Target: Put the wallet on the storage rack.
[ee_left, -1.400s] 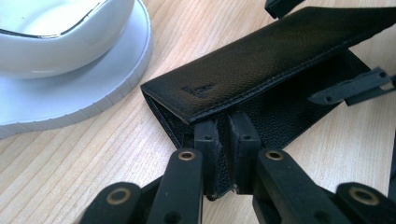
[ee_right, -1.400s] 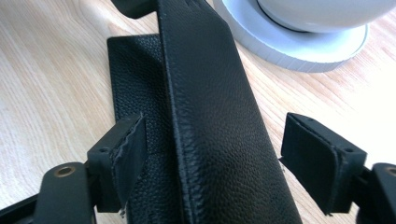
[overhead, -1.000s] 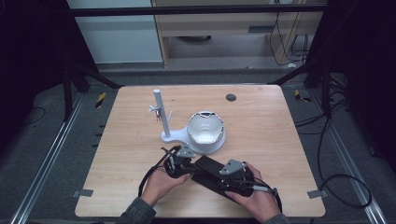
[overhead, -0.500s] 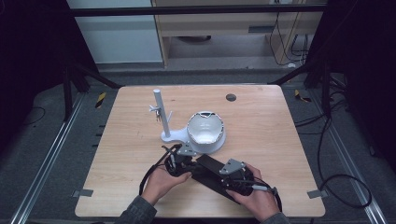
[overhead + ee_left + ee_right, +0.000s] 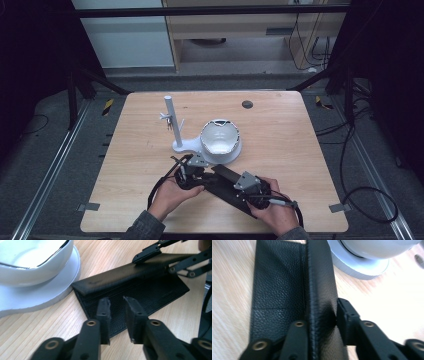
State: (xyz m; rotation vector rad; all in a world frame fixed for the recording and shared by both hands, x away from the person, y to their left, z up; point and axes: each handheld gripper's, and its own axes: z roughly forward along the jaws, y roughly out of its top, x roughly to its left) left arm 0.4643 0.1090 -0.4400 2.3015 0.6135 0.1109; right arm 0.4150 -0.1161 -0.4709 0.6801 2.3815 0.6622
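Observation:
A black leather wallet (image 5: 226, 181) lies open on the wooden table, just in front of a white bowl (image 5: 220, 137). One flap (image 5: 319, 277) is folded up along the crease. My right gripper (image 5: 322, 315) has just been closing, and its pads now press that raised flap from both sides. The left gripper (image 5: 116, 302) has just been opening. Its jaws stand a little apart over the flat half of the wallet (image 5: 140, 290), with nothing between them. The right gripper (image 5: 153, 263) also shows at the wallet's far end in the left gripper view.
The bowl sits on a white base (image 5: 182, 146) with an upright post (image 5: 169, 117) at its left. The base's rim (image 5: 37, 295) almost touches the wallet's corner. A small dark disc (image 5: 247, 104) lies near the table's far edge. Cables trail from both grippers.
The right gripper's jaws have closed onto the wallet's raised flap. The left gripper's jaws have parted slightly. Both hands have stayed in place.

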